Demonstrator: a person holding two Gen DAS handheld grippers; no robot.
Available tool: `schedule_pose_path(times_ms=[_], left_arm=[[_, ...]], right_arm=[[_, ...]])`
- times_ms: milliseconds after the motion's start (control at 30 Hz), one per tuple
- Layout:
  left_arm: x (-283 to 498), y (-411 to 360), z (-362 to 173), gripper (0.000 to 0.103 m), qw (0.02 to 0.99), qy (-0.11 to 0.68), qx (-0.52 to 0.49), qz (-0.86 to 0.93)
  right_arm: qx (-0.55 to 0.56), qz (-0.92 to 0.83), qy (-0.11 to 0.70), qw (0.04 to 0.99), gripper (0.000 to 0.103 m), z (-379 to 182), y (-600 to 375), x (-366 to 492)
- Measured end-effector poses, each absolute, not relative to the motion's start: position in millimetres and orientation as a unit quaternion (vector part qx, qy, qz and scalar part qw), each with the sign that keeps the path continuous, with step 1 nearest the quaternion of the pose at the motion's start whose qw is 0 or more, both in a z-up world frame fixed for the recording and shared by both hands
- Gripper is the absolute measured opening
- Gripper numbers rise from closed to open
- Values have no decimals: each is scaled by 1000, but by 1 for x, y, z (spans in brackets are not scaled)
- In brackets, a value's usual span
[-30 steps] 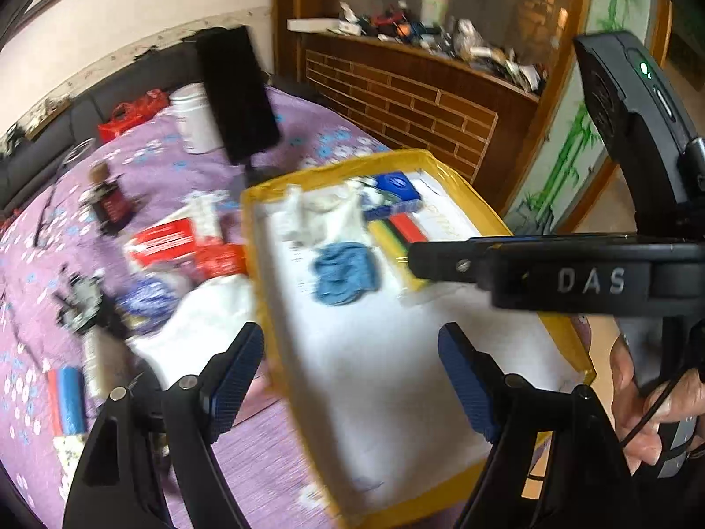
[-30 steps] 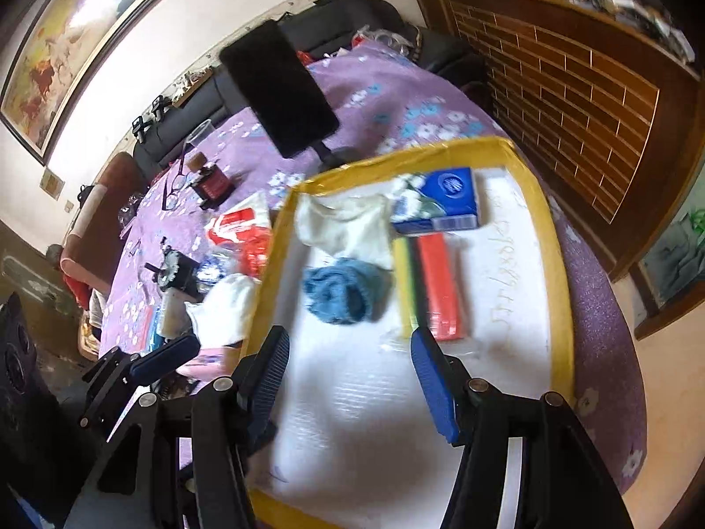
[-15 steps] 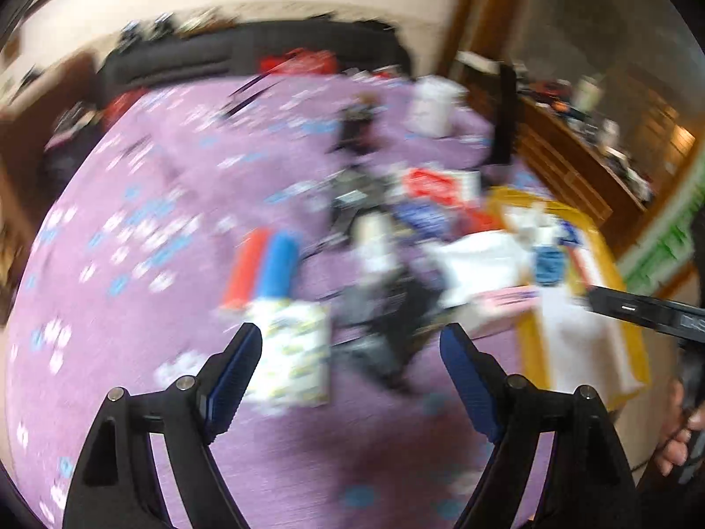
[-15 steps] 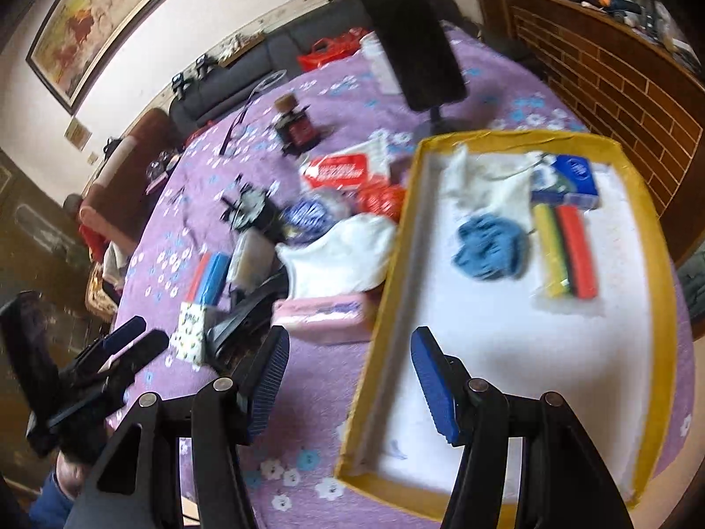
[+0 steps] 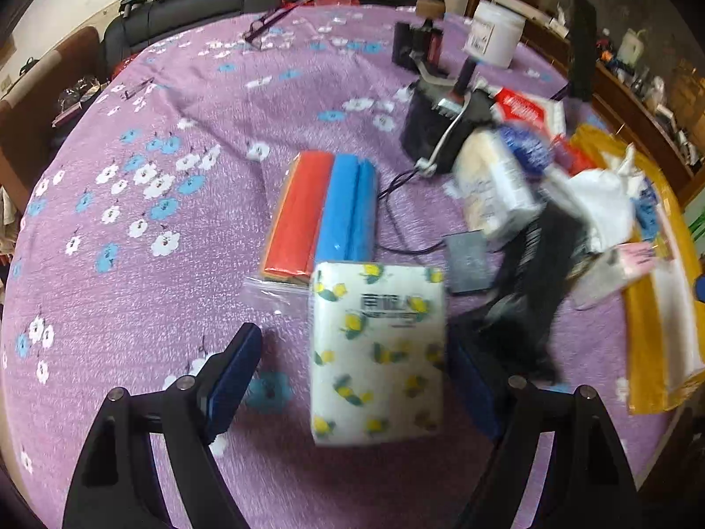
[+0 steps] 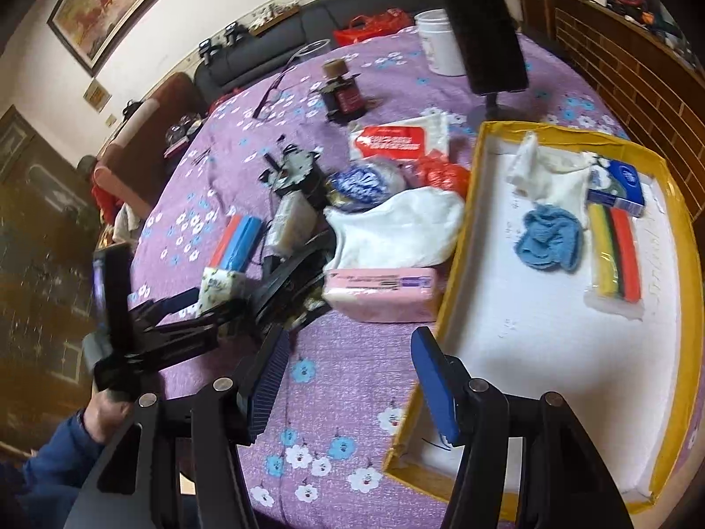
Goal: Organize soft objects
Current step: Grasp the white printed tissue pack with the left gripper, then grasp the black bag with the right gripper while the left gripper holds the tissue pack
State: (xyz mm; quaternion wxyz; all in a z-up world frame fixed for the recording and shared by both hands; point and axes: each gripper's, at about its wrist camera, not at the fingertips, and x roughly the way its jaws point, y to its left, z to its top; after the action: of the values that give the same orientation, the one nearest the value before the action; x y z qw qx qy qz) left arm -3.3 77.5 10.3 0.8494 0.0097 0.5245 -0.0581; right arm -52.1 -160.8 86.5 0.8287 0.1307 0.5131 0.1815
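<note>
A lemon-print tissue pack [image 5: 376, 352] lies on the purple flowered cloth between the fingers of my left gripper [image 5: 352, 379]. Its jaws are open: the right pad is close to the pack and the left pad stands clear of it. The right wrist view shows the same pack [image 6: 220, 284] at the left gripper [image 6: 211, 304]. My right gripper [image 6: 348, 379] hangs open and empty over the cloth, by the near left corner of the yellow-rimmed tray [image 6: 458, 238]. A blue cloth [image 6: 548, 242], a white cloth [image 6: 546, 172], a blue tissue pack [image 6: 617, 185] and bagged sponges [image 6: 614, 260] lie in the tray.
A pink tissue pack [image 6: 379, 293] and a white cloth [image 6: 396, 229] lie against the tray's left wall. Bagged red and blue sponges [image 5: 326, 211] sit just beyond the lemon pack. Black tools and cables [image 5: 528, 286], a dark bottle [image 6: 343, 92], a white jar [image 6: 436, 44] and a phone stand [image 6: 489, 22] crowd the table.
My left gripper swung left from above the tray, across the clutter, and came down around the lemon pack. My right gripper drew back from over the tray to its near left corner.
</note>
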Motion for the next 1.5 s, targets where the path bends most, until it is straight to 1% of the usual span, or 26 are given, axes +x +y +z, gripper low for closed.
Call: schedule_pose_path(times_ms=[33,67,133,233,333,467,567,667,733,767,800,833,900,933,1000,1200,1300,1500], left_arm=[[-3,78,11,74,856,515,16,-56],[-4,78,11,63,857,512,21,-55],[-7,78,13,51,857,511,33,-52],[-17,88,15,51,855,515,16,-53],[-37,96,16,51,854,518,16,-49],[-56,107,19,51,854,518,15,-49],[-65,112,21,51,858,512,23,-47],[-70,118,22,51,860,508,21,-48],[-72,122,22,51,861,507,20,-46],[-73,123,22,51,861,507,18,-45],[-74,125,22,51,861,507,16,-45],[-75,126,23,51,861,506,15,-45],[-74,126,24,51,862,504,15,-46],[-73,125,24,51,863,503,14,-49],[-71,122,24,51,863,501,16,-54],[-64,104,33,51,871,484,21,-85],[-63,95,33,51,871,480,22,-100],[-61,77,26,51,865,485,30,-123]], right_arm=[[131,187,516,826,62,85,-157,-51],[131,193,519,823,62,84,-153,-49],[133,211,526,813,63,80,-141,-43],[149,239,541,793,67,72,-123,-31],[170,252,561,770,67,60,-107,-17],[192,217,598,748,67,39,-85,10],[172,163,607,758,67,31,-74,28],[160,102,626,756,70,15,-69,42],[123,98,628,762,71,9,-61,45],[106,110,621,769,68,11,-56,41],[92,123,621,768,54,10,-52,38],[81,133,618,771,45,12,-50,35],[55,155,605,779,37,18,-47,23],[45,162,600,782,35,20,-46,17],[38,173,598,781,34,20,-46,7],[93,224,562,791,34,34,-59,-15],[90,233,546,800,34,43,-62,-28],[71,240,540,803,34,45,-66,-51]])
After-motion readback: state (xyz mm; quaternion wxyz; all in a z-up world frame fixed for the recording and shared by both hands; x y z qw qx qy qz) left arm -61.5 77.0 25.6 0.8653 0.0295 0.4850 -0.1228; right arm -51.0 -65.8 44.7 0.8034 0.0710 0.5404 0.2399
